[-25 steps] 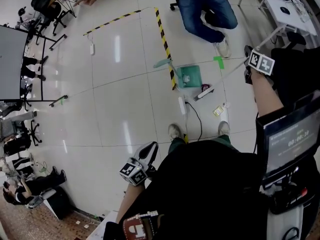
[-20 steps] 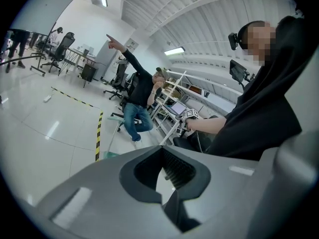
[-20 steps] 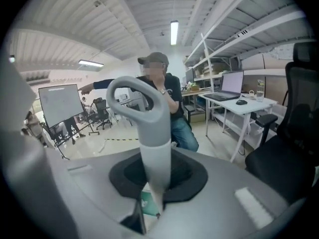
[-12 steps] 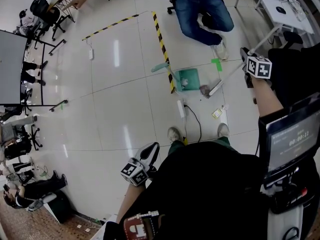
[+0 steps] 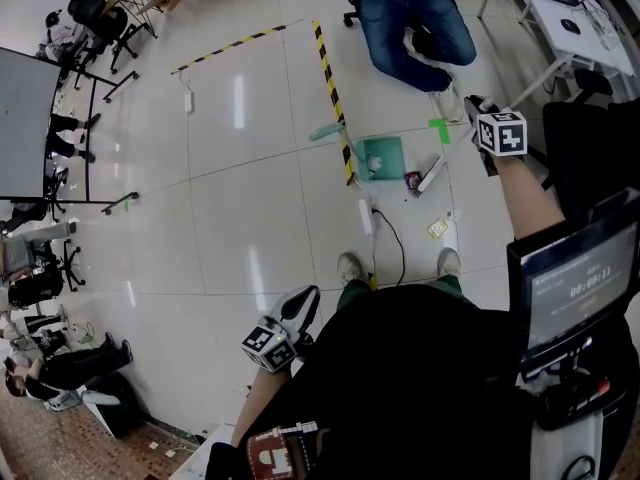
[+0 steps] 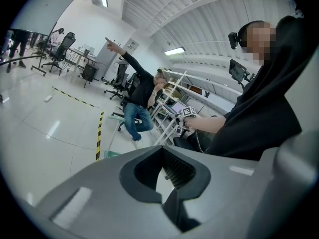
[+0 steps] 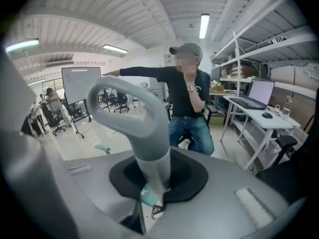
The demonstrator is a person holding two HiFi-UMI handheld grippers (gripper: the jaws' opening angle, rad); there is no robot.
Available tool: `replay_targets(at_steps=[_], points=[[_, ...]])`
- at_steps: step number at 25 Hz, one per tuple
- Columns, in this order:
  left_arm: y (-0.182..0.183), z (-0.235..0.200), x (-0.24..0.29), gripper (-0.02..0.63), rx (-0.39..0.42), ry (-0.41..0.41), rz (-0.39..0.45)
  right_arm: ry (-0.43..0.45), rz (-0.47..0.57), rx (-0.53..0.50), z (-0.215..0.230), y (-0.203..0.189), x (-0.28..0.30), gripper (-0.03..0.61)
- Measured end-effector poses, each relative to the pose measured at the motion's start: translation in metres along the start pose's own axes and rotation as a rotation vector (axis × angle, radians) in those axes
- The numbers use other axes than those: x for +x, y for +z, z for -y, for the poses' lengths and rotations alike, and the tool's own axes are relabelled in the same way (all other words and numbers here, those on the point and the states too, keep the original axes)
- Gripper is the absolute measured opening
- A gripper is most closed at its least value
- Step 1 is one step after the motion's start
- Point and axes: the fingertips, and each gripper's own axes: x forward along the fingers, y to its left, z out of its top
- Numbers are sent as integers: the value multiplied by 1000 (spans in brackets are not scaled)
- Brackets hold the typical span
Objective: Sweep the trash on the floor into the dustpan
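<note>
Dustpan (image 5: 381, 155) on glossy white tile floor (image 5: 240, 218) beside hazard tape (image 5: 328, 73).

Open-plan lab office: hazard tape (image 5: 324, 63) on glossy floor tiles (image 5: 230, 208) upper centre, office chairs (image 5: 88, 10) upper left, whiteboard (image 7: 79, 83), laptop (image 7: 259, 94) on a desk (image 7: 249, 114) at right.

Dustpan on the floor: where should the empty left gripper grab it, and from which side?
Probably the long pale handle, near its top. It rises off the green dustpan and looks slim enough for two jaws, while the pan itself lies flat and wide. Come from the side of the striped tape, since the broom in the right gripper is at the pan's other side.
</note>
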Motion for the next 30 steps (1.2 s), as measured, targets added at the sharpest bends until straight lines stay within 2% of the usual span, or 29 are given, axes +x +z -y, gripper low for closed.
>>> replay_targets(at_steps=[4,13,16,20,30], points=[[0,1,-7,-5,-5,15,1,27,47,-72,-14,8,2,41],[-6,-3,-12,-5,-5,20,1,-4,138,-12,-8,25,1,41],[-8,-3,-12,-5,-3,16,0,1,151,-26,-9,30,-2,41],[-9,-2,-12,-5,-2,11,2,39,88,-72,-23,23,-3,40],[-5,-1,0,-5,-21,-17,23,80,-88,-70,-33,11,-31,43]])
